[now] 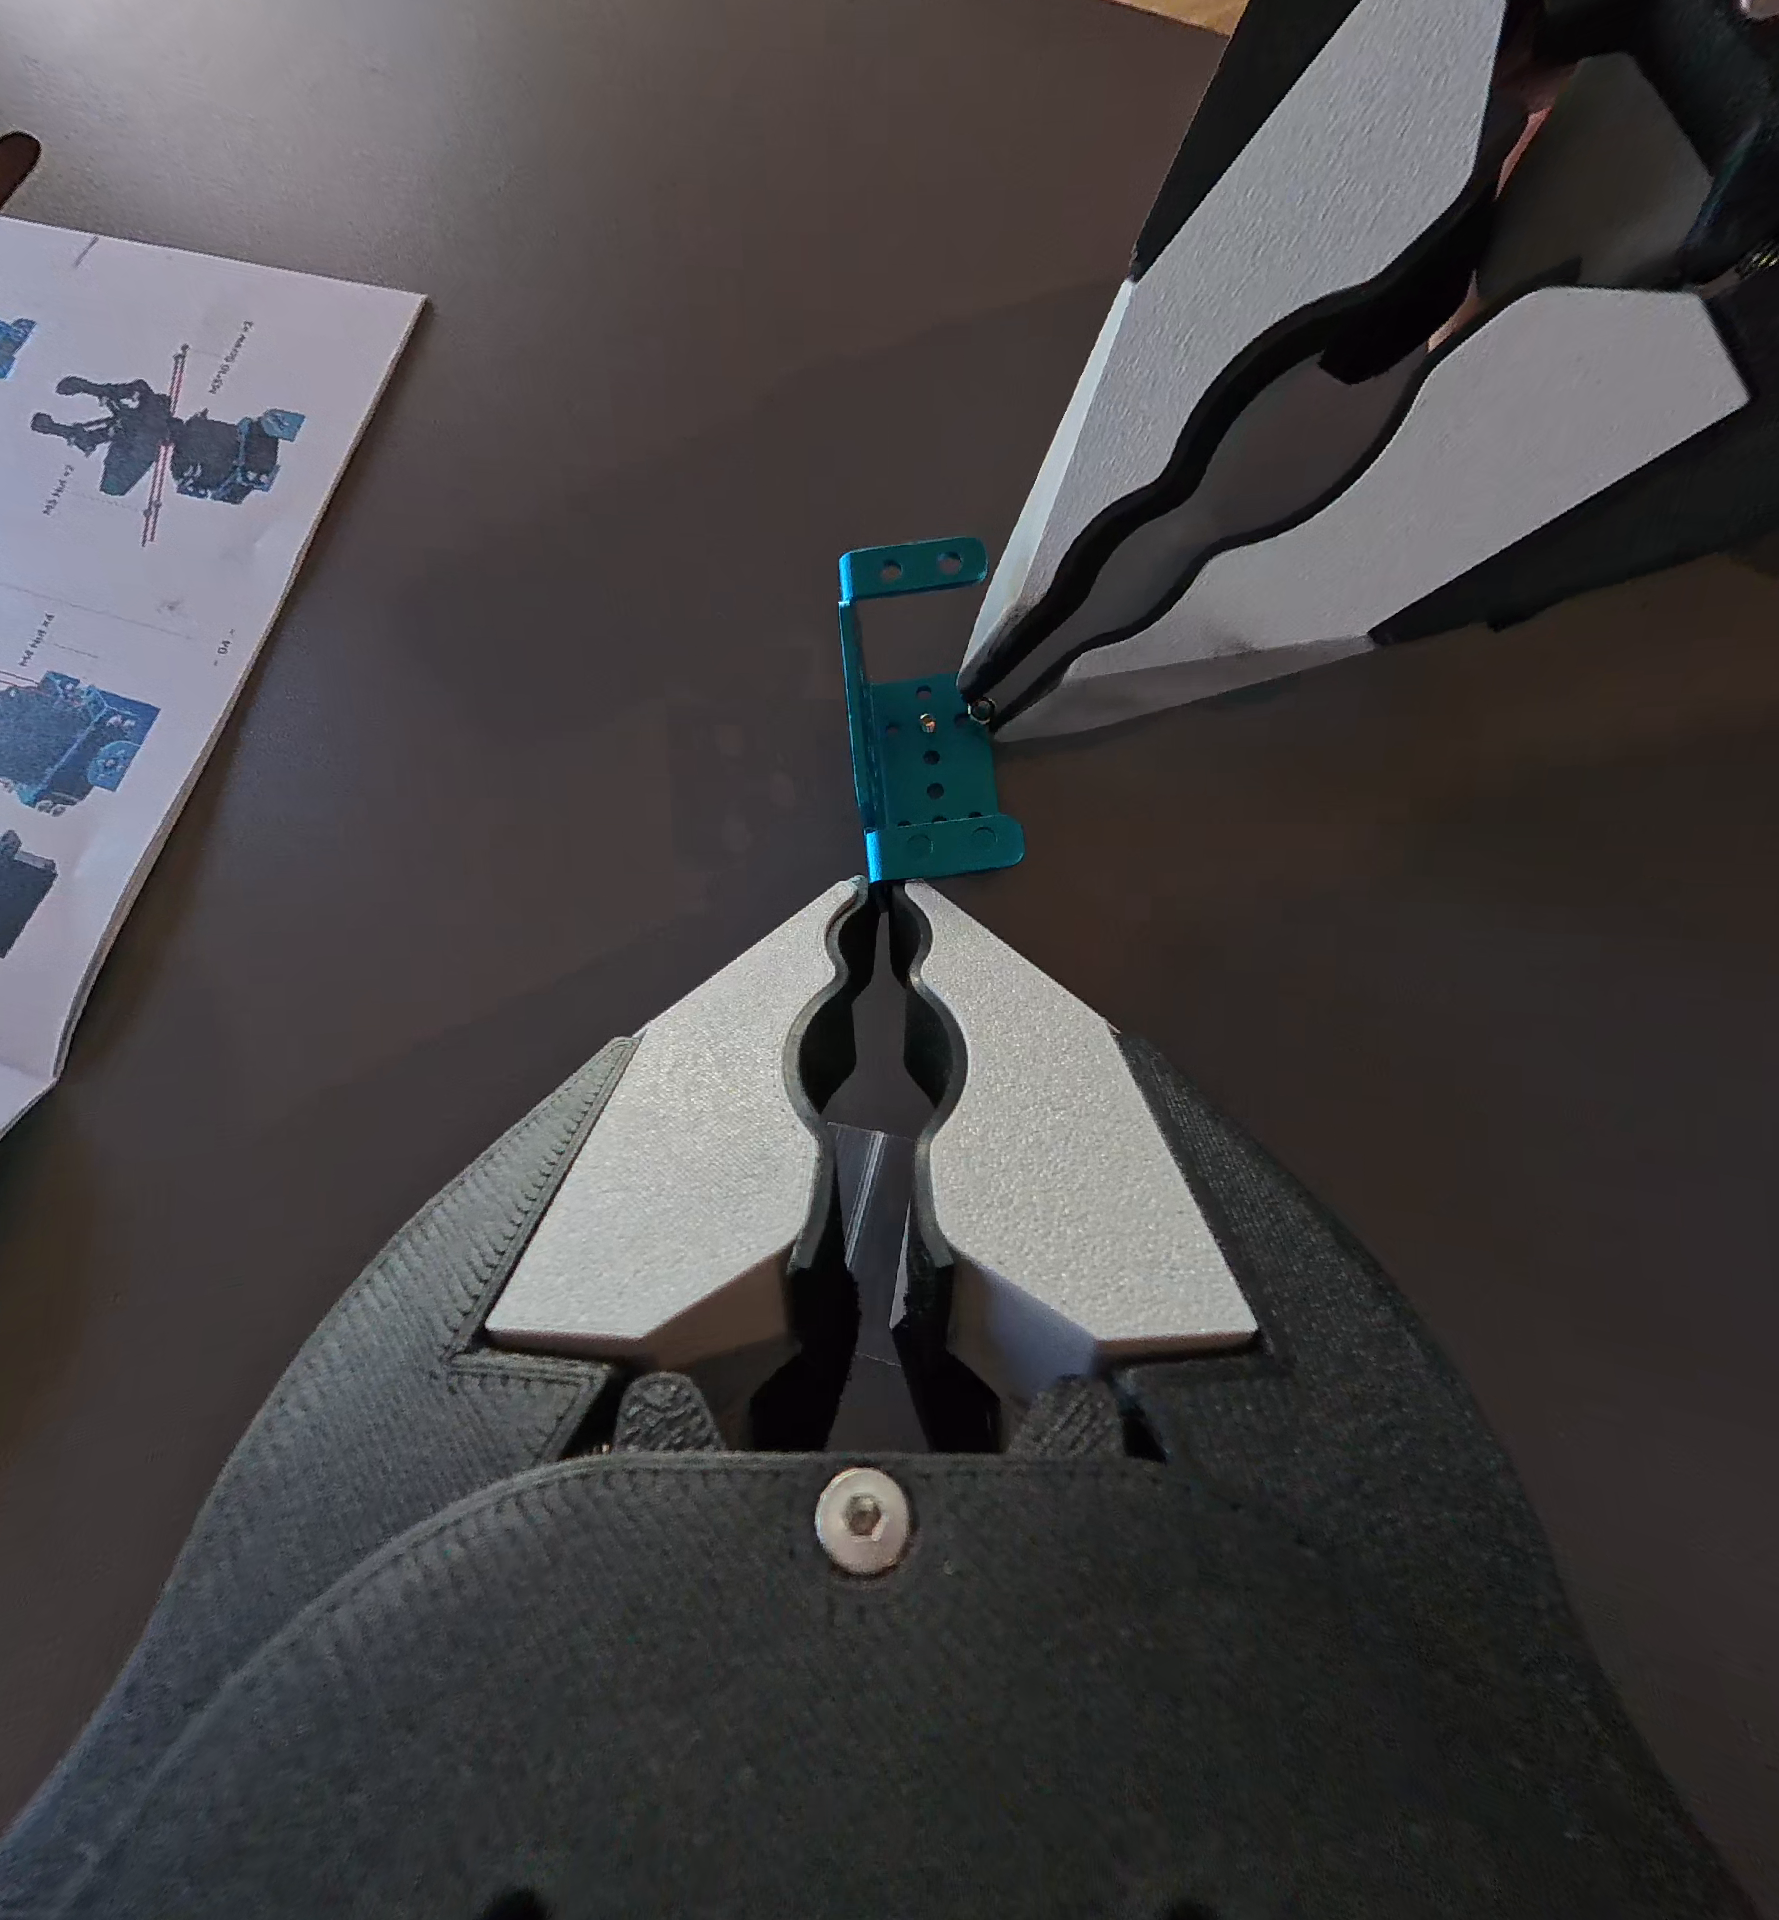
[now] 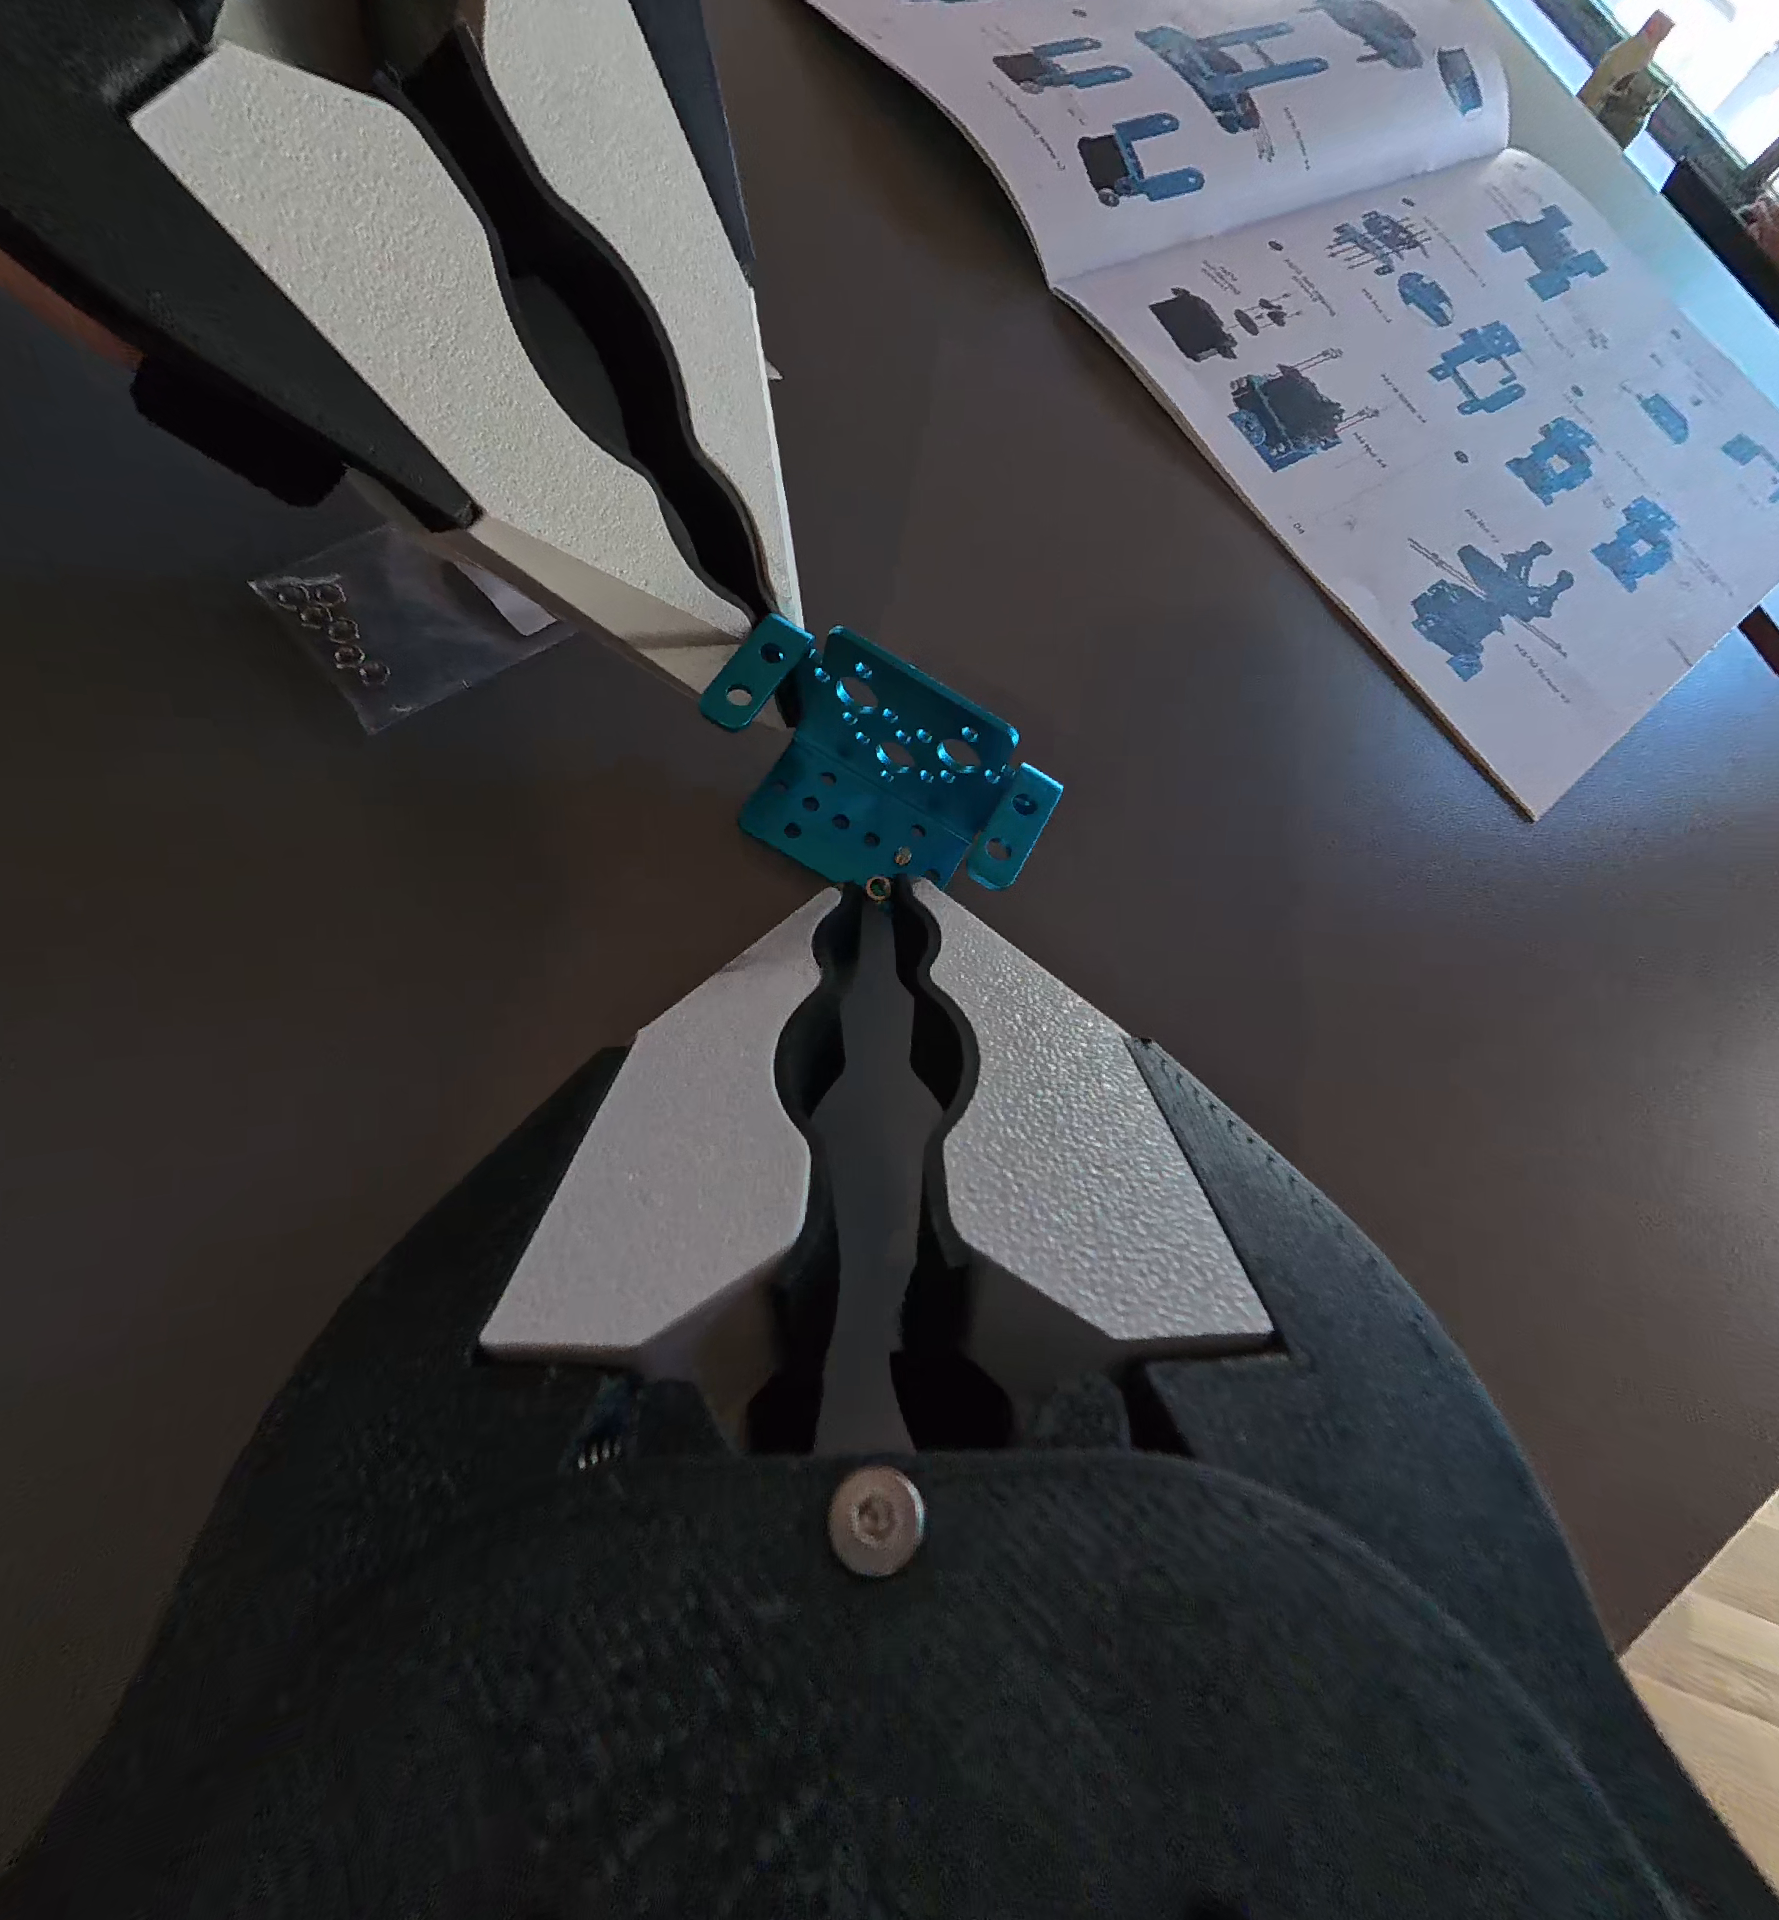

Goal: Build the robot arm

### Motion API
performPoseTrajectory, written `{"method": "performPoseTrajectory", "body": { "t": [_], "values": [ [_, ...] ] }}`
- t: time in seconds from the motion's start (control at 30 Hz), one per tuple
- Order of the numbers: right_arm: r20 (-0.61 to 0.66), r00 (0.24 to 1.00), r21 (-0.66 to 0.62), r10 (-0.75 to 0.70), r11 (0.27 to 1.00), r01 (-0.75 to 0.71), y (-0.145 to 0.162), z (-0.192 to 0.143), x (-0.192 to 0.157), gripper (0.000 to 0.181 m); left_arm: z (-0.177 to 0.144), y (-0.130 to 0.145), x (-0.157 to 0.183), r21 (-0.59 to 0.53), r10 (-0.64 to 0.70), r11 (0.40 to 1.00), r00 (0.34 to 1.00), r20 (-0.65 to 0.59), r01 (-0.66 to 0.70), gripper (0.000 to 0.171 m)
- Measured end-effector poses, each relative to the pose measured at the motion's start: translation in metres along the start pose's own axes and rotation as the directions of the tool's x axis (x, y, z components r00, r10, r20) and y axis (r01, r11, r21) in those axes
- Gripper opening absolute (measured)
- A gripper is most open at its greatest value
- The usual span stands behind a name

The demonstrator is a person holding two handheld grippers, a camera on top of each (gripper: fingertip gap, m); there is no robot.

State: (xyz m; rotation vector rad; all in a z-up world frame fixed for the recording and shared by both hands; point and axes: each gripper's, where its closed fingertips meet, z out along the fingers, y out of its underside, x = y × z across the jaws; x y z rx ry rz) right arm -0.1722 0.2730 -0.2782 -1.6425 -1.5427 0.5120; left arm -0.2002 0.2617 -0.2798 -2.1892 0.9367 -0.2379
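Landmark: a blue metal bracket [image 1: 921,717], perforated w/ holes, over a dark table [image 1: 552,727].

Left wrist view, nearest: the left gripper [image 1: 880,891], fingers nearly together, tips pinching the bracket's near end tab. From there the bracket's long axis runs straight away from this camera, its far tab bent toward the right. At the bracket's right edge, abt mid-length, the right gripper [image 1: 980,707] comes in from upper right, fingers narrow, tips closed on a small metal ring [image 1: 983,711] touching the bracket's edge. A tiny brass stud [image 1: 924,719] shows on the bracket face just beside the ring. Left of the bracket, well apart, lies an open instruction booklet [image 1: 85,623] w/ blue-and-black diagrams.

Right wrist view: the right gripper [image 2: 877,889] is nearest, ring [image 2: 877,886] btwn its tips, against the bracket's [image 2: 890,764] near edge. Here the long axis runs across the view, upper left to lower right, and a second perforated wall w/ larger holes shows. The left gripper [image 2: 773,623] grips the upper-left tab.

Only this view shows a clear bag of small rings [image 2: 386,623] left of the bracket, behind the left gripper, both booklet [image 2: 1436,364] pages beyond to the right, and wood floor [image 2: 1747,1662] past the table [image 2: 1280,935] edge.
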Motion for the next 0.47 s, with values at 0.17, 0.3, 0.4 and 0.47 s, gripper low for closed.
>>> {"method": "performPoseTrajectory", "body": {
  "t": [0.17,0.3,0.4,0.47],
  "values": [
    [-0.035,0.998,0.009,0.055,0.998,-0.054,-0.0034,0.0013,0.0042,0.006,0.0001,-0.0001,0.0002,0.000,-0.001,1.000,1.000,-0.001,0.001,0.001],
    [-0.048,0.996,-0.006,0.077,0.997,-0.078,-0.0035,0.0046,0.0041,0.006,0.0001,-0.0001,0.0007,0.000,-0.002,1.000,1.000,-0.003,0.002,0.001],
    [-0.059,0.992,-0.016,0.109,0.994,-0.110,-0.0033,0.0061,0.0051,0.006,0.0003,-0.0002,0.0010,-0.001,-0.002,1.000,1.000,-0.003,0.002,0.001],
    [-0.068,0.987,-0.013,0.147,0.989,-0.148,-0.0044,0.0065,0.0052,0.006,0.0003,-0.0002,0.0013,-0.001,-0.003,1.000,1.000,-0.005,0.003,0.001]
  ]
}}
